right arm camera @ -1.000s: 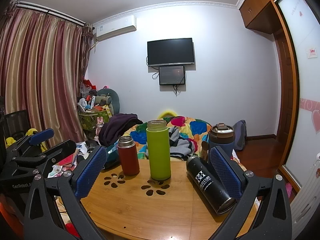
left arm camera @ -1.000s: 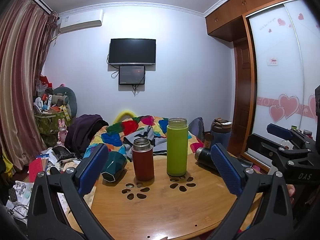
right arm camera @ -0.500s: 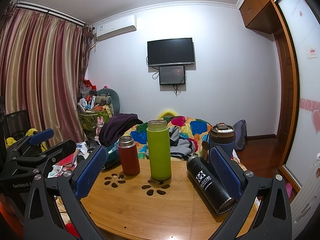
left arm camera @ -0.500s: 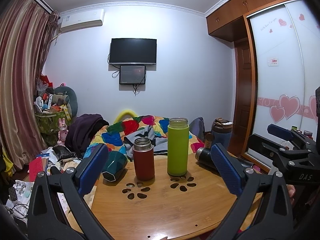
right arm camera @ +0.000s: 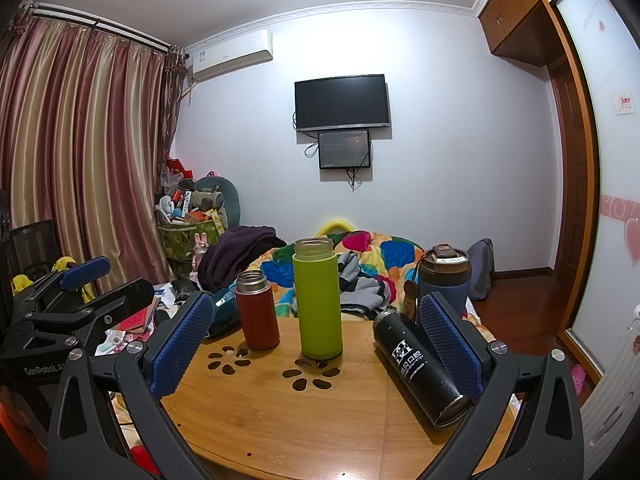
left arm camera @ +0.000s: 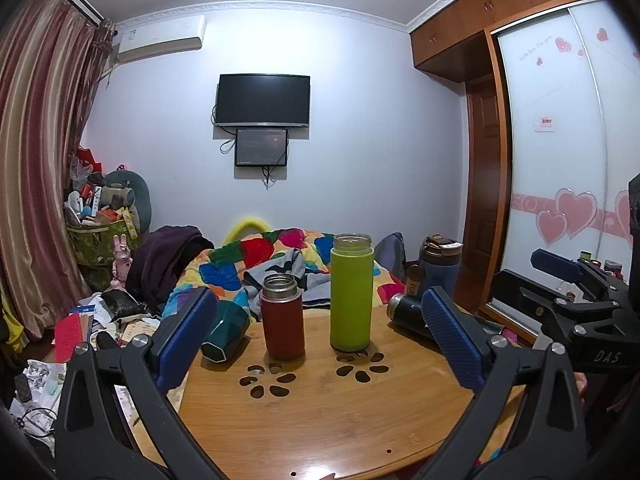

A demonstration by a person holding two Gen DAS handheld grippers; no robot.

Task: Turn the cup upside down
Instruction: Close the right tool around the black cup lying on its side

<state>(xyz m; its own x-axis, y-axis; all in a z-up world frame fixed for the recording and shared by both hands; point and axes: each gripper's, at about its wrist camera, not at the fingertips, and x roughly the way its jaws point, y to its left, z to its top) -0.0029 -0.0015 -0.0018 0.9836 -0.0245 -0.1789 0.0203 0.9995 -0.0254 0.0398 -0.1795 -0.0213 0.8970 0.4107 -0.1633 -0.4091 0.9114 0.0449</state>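
A tall green cup and a shorter red cup stand upright, open tops up, on the round wooden table. A dark teal cup lies on its side at the table's left edge. A black bottle lies on its side at the right. My left gripper is open and empty, in front of the cups. My right gripper is open and empty, its right finger beside the black bottle.
A blue mug with a brown lid stands at the table's far right. Behind the table lies a bed with a colourful quilt. Clutter covers the floor at the left. A wardrobe stands at the right.
Both views have shifted very slightly; the cups and bottles have not moved and both grippers stay open.
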